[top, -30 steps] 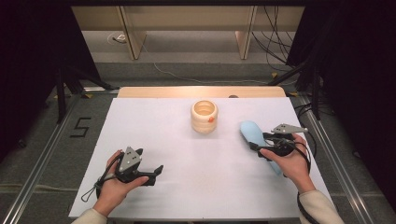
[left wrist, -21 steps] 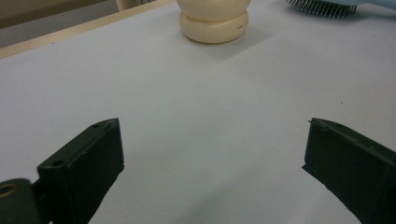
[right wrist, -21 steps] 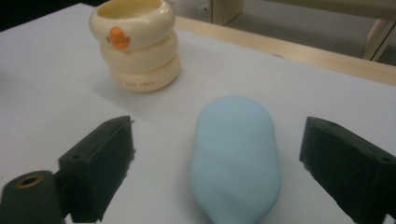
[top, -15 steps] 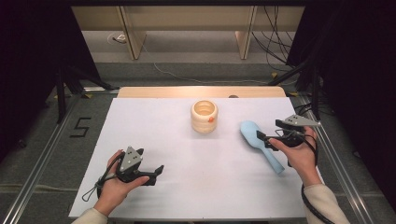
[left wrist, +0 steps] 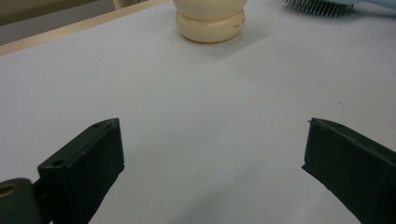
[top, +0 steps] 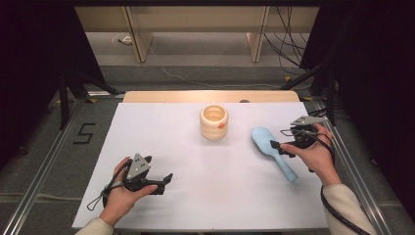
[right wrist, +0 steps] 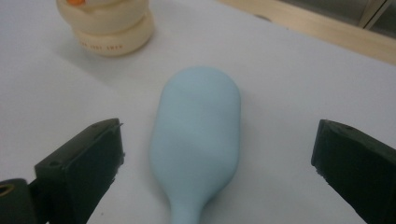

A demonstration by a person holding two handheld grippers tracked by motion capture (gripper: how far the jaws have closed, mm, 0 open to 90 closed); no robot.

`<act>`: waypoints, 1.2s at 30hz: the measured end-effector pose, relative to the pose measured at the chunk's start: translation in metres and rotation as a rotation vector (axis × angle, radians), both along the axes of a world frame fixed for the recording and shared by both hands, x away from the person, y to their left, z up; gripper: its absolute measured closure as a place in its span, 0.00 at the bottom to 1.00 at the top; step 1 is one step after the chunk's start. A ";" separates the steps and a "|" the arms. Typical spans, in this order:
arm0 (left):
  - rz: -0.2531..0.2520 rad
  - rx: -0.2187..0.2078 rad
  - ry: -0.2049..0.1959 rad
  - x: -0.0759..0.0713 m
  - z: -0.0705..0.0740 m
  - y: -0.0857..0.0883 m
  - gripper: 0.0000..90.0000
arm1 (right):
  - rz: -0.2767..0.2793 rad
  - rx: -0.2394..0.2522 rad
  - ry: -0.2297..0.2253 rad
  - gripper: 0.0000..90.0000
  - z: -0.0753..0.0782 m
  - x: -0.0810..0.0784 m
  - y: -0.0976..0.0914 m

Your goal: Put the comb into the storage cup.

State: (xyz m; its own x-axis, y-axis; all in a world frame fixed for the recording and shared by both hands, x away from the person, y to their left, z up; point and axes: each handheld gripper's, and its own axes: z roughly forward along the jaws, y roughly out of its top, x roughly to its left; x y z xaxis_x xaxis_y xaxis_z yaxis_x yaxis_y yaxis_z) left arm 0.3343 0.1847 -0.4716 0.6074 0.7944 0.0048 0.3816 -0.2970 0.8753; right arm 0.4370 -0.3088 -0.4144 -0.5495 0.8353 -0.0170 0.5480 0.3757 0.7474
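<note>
A light blue hairbrush (top: 270,146) lies back up on the white table top, its handle pointing to the near right. My right gripper (top: 281,139) hovers just right of the brush, held in a hand. Its jaws have just been opening and now stand wide. In the right gripper view the brush (right wrist: 196,130) lies between the jaws of the right gripper (right wrist: 217,137), touching neither. A cream ribbed cup (top: 214,122) stands at the table's middle. My left gripper (top: 164,182) rests open at the near left, nothing between its jaws (left wrist: 210,168).
A white sheet (top: 161,132) covers the table, with a wooden strip (top: 210,96) along its far edge. The left gripper view shows the cup (left wrist: 210,23) ahead and the brush's bristles (left wrist: 322,5) at the top right. Dark floor and cables surround the table.
My right gripper has drawn off to the right from over the brush handle and its jaws have spread. The brush stays on the table. The left hand has not moved.
</note>
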 end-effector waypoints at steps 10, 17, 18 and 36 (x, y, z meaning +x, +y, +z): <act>-0.003 0.000 0.002 0.000 0.000 -0.001 0.05 | 0.002 -0.144 0.266 0.11 -0.009 0.015 0.005; -0.005 -0.002 0.003 0.001 0.000 -0.001 0.05 | 0.016 -0.227 0.428 0.14 -0.021 0.025 0.017; -0.005 -0.001 0.003 0.001 0.000 -0.001 0.05 | 0.017 -0.233 0.445 0.15 -0.023 0.026 0.018; -0.004 -0.004 0.004 0.000 -0.001 -0.002 0.05 | -0.011 -0.306 0.571 0.30 -0.038 0.036 0.031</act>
State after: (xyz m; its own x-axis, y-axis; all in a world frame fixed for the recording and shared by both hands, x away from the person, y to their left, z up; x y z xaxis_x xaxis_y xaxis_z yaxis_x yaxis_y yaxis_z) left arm 0.3347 0.1832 -0.4723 0.6108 0.7918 -0.0013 0.3840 -0.2948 0.8750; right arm 0.4732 -0.2781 -0.4527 -0.5339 0.8447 0.0368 0.8325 0.5176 0.1975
